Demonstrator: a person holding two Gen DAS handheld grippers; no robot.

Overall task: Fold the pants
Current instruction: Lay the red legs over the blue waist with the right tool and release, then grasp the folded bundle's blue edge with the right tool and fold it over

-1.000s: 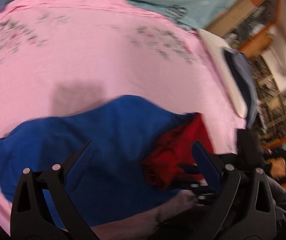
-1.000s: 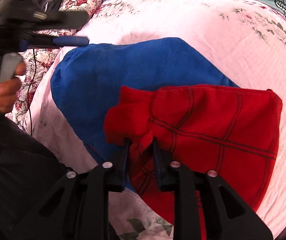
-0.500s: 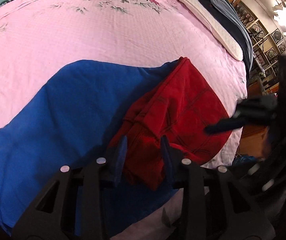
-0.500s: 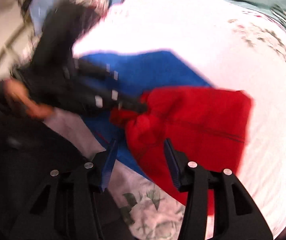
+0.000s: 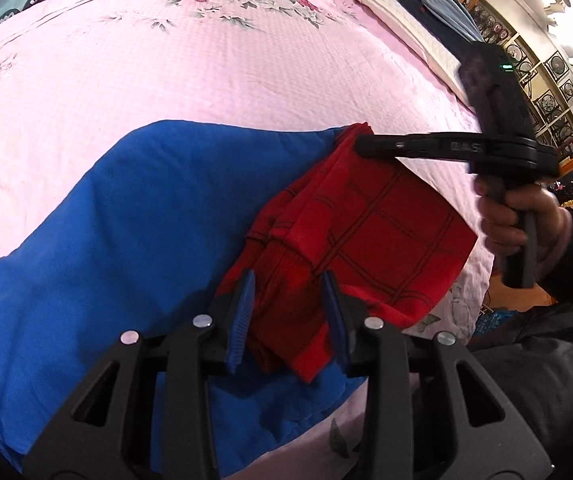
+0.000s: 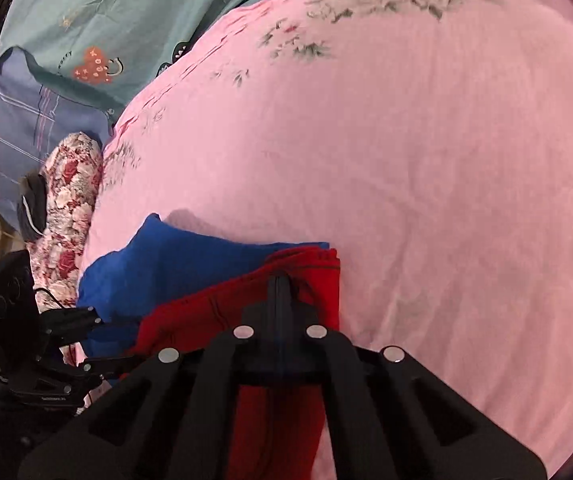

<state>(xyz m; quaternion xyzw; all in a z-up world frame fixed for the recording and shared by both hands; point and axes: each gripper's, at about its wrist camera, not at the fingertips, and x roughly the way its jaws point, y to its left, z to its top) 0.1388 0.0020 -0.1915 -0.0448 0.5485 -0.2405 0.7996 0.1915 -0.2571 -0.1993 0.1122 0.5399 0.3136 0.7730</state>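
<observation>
The red checked pants [image 5: 370,236] lie folded on a blue cloth [image 5: 134,232] on the pink bed. My left gripper [image 5: 286,300] straddles the near bunched edge of the pants, its blue-padded jaws partly closed with red fabric between them. My right gripper [image 6: 278,280] is shut on the far corner of the pants [image 6: 314,292]. It shows in the left wrist view [image 5: 360,145], pinching that corner beside the blue cloth's edge. The blue cloth also shows in the right wrist view [image 6: 190,264].
The pink flowered bedspread [image 5: 214,64] stretches beyond the clothes. A white pillow [image 5: 402,20] with dark folded clothes sits at the far right. A floral pillow [image 6: 70,192] and teal sheet [image 6: 106,20] lie to the left. Shelves stand on the right.
My right gripper let go of the near edge, moved to the far corner of the pants and closed on it. My left gripper closed in around the near bunched edge.
</observation>
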